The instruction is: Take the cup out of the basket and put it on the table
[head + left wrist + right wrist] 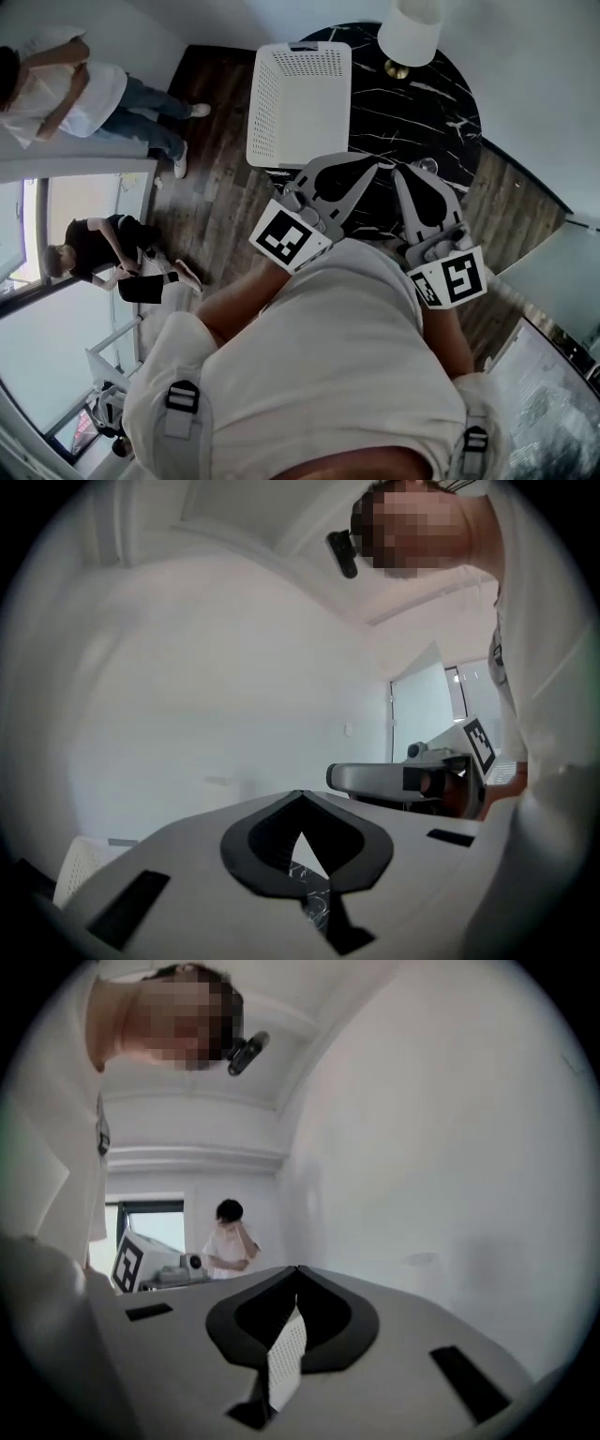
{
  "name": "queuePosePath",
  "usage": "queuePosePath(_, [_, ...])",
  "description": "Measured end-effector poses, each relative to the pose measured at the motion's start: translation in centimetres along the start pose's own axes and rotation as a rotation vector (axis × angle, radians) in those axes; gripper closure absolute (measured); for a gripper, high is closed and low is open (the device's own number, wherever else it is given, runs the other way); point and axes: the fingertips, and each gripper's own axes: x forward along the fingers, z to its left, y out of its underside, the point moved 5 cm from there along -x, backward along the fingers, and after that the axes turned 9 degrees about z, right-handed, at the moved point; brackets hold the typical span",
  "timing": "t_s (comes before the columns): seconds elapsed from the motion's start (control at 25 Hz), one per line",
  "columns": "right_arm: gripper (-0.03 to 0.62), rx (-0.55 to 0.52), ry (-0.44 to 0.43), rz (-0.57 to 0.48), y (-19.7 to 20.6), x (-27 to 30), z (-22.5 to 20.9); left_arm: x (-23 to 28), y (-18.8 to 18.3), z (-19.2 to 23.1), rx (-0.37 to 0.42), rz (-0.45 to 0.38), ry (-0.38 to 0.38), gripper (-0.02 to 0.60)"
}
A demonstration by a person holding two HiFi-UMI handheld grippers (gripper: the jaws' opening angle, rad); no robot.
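The white perforated basket (298,101) stands at the left edge of the round black marble table (412,112); its inside is hidden from me and I see no cup in it. Both grippers are held close to my chest, pointing at the table's near edge. My left gripper (375,165) has its jaws together and holds nothing; in the left gripper view (300,793) the tips meet. My right gripper (405,171) is shut and empty too, its tips touching (298,1268). A small pale round thing (427,166) sits on the table by the right gripper's tip, too small to identify.
A white lamp shade (411,30) stands at the table's far side. Dark wooden floor (220,141) surrounds the table. Two people (84,94) (103,246) are off to the left, and one person (228,1237) shows in the right gripper view.
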Motion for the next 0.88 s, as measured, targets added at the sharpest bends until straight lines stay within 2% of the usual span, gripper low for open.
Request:
queuePosePath(0.16, [0.583,-0.022,-0.014,-0.063,-2.8,-0.1,2.2,-2.4,-1.6,-0.3,0.002,-0.064,-0.050,0.577])
queuePosePath(0.4, [0.585,-0.062,-0.032,-0.055,-3.9,0.3,3.9,-4.6,-3.1,-0.4,-0.005,-0.091,-0.087,0.577])
queuePosePath(0.88, [0.586,-0.083,-0.023,-0.018,-3.0,0.8,4.6,-5.2,-2.9,-0.5,0.004,-0.070,-0.091,0.577])
